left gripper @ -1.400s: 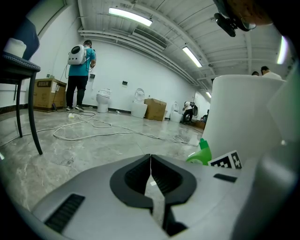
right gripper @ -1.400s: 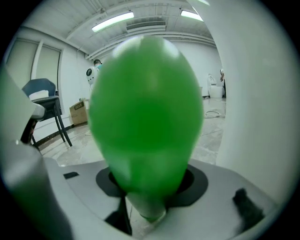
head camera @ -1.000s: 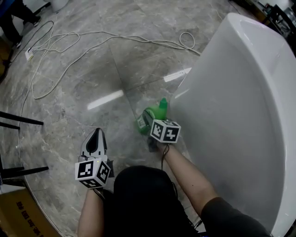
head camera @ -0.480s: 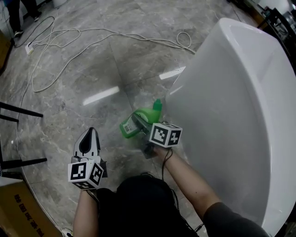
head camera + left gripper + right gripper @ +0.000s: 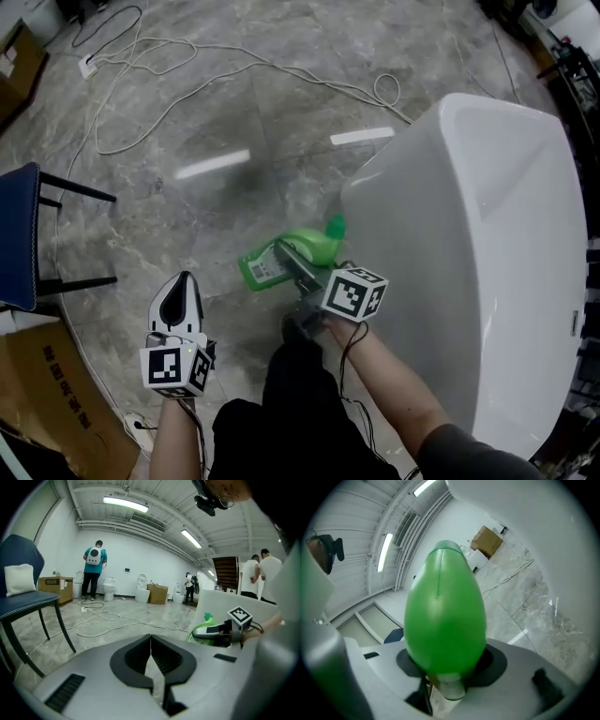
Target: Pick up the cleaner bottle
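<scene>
right gripper [image 5: 302,272]: jaws clamped on green cleaner bottle [image 5: 277,259], bottle lying sideways | left gripper [image 5: 178,287]: jaws closed together, empty | white tub [image 5: 487,234] just beside bottle

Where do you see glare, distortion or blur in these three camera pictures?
Head view: two bright lamp reflections streak the glossy floor. Left gripper view: fisheye curves the ceiling lamps and darkens the corners. Right gripper view: the cleaner bottle sits so close that it fills the middle, slightly soft.
</scene>
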`<state>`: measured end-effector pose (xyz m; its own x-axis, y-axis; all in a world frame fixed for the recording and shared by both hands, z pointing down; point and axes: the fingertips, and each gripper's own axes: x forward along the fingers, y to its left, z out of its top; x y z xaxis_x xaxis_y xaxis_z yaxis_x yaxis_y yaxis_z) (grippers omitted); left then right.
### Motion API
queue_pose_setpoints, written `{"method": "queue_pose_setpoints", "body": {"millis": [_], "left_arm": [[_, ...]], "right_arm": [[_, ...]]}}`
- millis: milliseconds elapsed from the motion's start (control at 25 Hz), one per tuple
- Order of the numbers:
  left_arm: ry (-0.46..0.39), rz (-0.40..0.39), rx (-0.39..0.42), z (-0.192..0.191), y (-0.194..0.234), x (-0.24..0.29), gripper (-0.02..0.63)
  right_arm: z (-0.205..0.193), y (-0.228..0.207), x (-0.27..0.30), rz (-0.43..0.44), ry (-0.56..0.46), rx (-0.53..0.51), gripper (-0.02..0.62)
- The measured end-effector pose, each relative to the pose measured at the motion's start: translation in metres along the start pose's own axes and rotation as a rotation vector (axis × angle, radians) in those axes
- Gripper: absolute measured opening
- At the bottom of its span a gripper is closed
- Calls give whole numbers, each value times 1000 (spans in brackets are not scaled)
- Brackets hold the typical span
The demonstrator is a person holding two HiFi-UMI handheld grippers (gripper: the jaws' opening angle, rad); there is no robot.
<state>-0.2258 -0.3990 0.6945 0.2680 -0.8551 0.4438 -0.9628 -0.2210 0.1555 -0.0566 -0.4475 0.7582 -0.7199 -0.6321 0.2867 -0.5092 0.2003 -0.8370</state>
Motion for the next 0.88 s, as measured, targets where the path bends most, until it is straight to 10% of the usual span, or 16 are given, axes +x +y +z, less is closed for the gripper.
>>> {"method": "queue_pose_setpoints", "body": {"millis": [880], "left_arm": [[-18, 10, -84, 185, -71, -265, 15]], "right_arm": [[15, 312, -162, 68, 2, 134, 192]]}}
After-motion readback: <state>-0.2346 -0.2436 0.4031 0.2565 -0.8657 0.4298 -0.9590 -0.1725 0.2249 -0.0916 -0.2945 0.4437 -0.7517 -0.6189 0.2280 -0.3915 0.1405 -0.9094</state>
